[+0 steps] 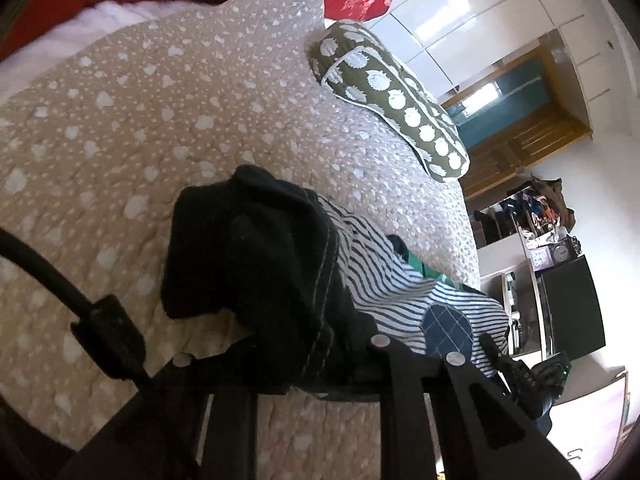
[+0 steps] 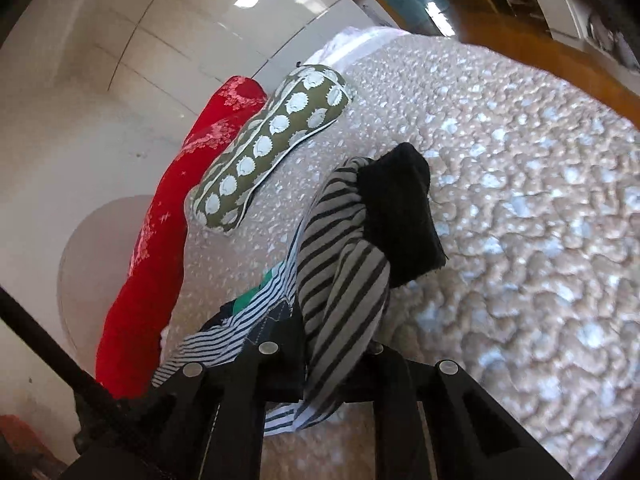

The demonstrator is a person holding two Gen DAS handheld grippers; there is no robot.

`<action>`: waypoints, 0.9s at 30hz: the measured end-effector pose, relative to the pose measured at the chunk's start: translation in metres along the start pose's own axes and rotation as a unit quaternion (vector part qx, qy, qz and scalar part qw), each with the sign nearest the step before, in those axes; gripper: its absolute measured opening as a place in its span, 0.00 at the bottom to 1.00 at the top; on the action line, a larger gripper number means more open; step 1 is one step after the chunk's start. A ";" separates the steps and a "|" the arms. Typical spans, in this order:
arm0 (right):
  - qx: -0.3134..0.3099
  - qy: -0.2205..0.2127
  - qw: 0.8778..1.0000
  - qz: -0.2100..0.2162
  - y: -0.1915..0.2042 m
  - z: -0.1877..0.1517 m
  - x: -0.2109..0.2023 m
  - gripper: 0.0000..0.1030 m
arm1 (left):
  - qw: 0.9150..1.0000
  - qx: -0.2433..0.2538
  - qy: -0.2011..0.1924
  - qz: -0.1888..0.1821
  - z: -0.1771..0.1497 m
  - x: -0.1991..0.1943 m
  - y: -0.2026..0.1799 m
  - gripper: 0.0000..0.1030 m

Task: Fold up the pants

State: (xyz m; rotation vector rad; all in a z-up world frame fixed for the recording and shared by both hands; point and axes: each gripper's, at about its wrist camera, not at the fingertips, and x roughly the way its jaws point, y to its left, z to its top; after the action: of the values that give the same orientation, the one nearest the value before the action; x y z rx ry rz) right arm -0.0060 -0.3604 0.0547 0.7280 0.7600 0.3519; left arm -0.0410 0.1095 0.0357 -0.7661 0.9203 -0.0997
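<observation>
The pants are black-and-white striped with black cuffs and a dark checked patch. In the left wrist view my left gripper [image 1: 320, 364] is shut on the pants' black cuff end [image 1: 256, 256]; the striped cloth [image 1: 384, 280] hangs off to the right. In the right wrist view my right gripper [image 2: 324, 356] is shut on the striped pants [image 2: 340, 280]; their black cuff [image 2: 404, 212] droops forward over the bedspread. Both ends are held a little above the bed. The fingertips are hidden in cloth.
A beige quilted bedspread [image 1: 160, 128] with white spots covers the bed. An olive bolster pillow [image 1: 392, 92] with white shapes and a red cushion [image 2: 180, 208] lie at the far side. A wardrobe [image 1: 480, 8], wooden door and cluttered shelves [image 1: 536, 224] stand beyond.
</observation>
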 end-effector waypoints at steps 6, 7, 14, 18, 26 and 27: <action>-0.005 0.019 1.000 -0.017 -0.016 -0.035 -0.022 0.14 | 1.000 -0.007 0.012 0.022 -0.020 -0.008 0.016 0.20; -0.003 0.022 0.999 -0.023 -0.020 -0.039 -0.024 0.15 | 1.000 -0.012 0.014 0.019 -0.020 -0.008 0.018 0.21; 0.038 0.006 0.998 -0.056 -0.054 -0.050 -0.058 0.33 | 0.998 -0.058 -0.017 -0.011 -0.027 -0.052 0.037 0.28; 0.026 -0.008 0.998 -0.056 -0.052 -0.052 -0.077 0.33 | 0.998 -0.050 -0.023 -0.025 -0.035 -0.067 0.031 0.29; -0.059 0.024 0.997 -0.050 -0.013 -0.075 -0.057 0.36 | 0.998 -0.030 0.046 -0.041 -0.051 -0.025 0.007 0.34; -0.066 0.029 0.996 -0.049 -0.009 -0.078 -0.054 0.37 | 0.998 -0.030 0.052 -0.037 -0.052 -0.020 0.005 0.34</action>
State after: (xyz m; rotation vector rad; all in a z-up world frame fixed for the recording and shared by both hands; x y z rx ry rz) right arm -0.0994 -0.3592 0.0359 0.5560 0.8162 0.3314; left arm -0.0934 0.0922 0.0265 -0.8569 0.9979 -0.1789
